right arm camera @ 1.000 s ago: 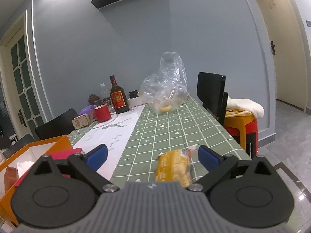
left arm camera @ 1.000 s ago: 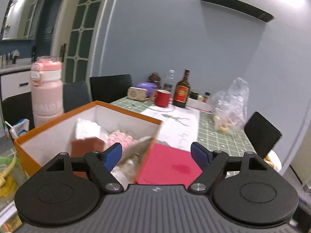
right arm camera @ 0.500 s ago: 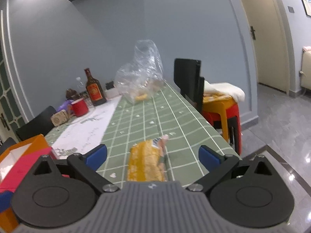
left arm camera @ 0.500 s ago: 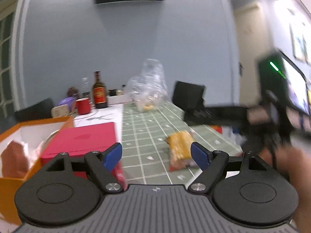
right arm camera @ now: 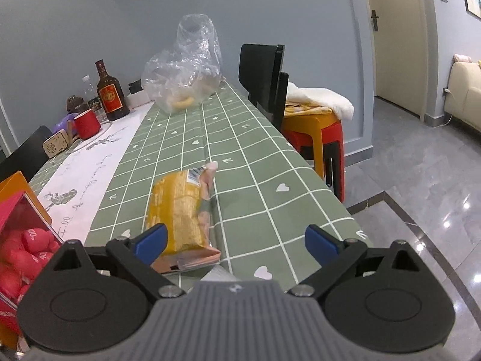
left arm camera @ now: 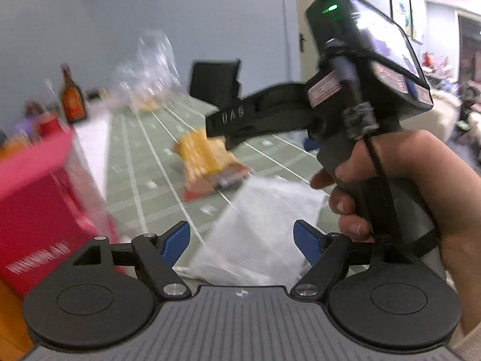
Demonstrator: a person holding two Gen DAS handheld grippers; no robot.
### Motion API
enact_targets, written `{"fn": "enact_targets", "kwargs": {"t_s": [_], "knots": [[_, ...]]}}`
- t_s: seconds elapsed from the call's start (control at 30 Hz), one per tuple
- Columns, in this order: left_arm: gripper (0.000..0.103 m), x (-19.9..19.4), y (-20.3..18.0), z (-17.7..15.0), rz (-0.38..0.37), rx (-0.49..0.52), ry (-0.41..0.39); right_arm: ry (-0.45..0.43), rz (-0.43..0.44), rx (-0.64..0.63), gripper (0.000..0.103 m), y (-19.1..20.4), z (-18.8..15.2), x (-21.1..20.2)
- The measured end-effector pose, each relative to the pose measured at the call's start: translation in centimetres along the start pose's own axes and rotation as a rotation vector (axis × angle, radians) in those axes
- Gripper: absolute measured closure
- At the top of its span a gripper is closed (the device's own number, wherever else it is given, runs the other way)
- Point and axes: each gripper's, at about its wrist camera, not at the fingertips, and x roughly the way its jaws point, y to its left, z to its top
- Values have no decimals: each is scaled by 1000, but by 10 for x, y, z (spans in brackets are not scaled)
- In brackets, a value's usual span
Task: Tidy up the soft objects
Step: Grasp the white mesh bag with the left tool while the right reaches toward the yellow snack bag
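Observation:
A yellow snack packet (right arm camera: 179, 210) lies on the green checked tablecloth (right arm camera: 255, 174); it also shows in the left wrist view (left arm camera: 204, 162). A white soft pack (left arm camera: 261, 231) lies near the table's front edge, between my left gripper's open blue fingertips (left arm camera: 242, 240). My right gripper (right arm camera: 236, 239) is open and empty, low over the table edge, with its left fingertip in front of the packet's near end. In the left wrist view the right gripper's body (left arm camera: 345, 111) is held in a hand above the packet.
An orange box (right arm camera: 18, 186) stands at the left beside a red bag of small red packets (right arm camera: 21, 246). A clear plastic bag (right arm camera: 186, 66), a bottle (right arm camera: 109, 93) and a red mug (right arm camera: 86, 124) stand at the far end. A black chair (right arm camera: 264, 81) and stools (right arm camera: 315, 132) stand right of the table.
My left gripper has swung right from the orange box to the white pack and the right gripper. My right gripper has tilted down and moved closer to the yellow packet.

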Motion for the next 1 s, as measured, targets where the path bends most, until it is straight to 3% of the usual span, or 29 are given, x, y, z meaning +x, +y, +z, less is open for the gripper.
{"fn": "enact_targets", "kwargs": {"t_s": [0.3, 0.4, 0.53, 0.7, 0.77, 0.83, 0.87, 1.0], "knots": [[5, 19, 6, -6, -62, -31, 106, 6, -7, 62, 7, -11, 0, 1], [0, 25, 10, -6, -78, -32, 117, 6, -7, 84, 7, -15, -1, 0], [0, 27, 3, -10, -59, 42, 83, 9, -22, 98, 7, -18, -1, 3], [0, 32, 10, -7, -76, 5, 99, -4, 5, 92, 7, -17, 0, 4], [19, 30, 11, -5, -71, -8, 103, -7, 30, 80, 7, -13, 1, 4], [91, 25, 15, -2, -32, -27, 103, -13, 75, 91, 6, -12, 1, 4], [98, 24, 18, -1, 6, -48, 110, -14, 103, 98, 5, -11, 1, 4], [99, 22, 32, -2, 123, -155, 115, -36, 182, 134, 5, -6, 1, 4]]}}
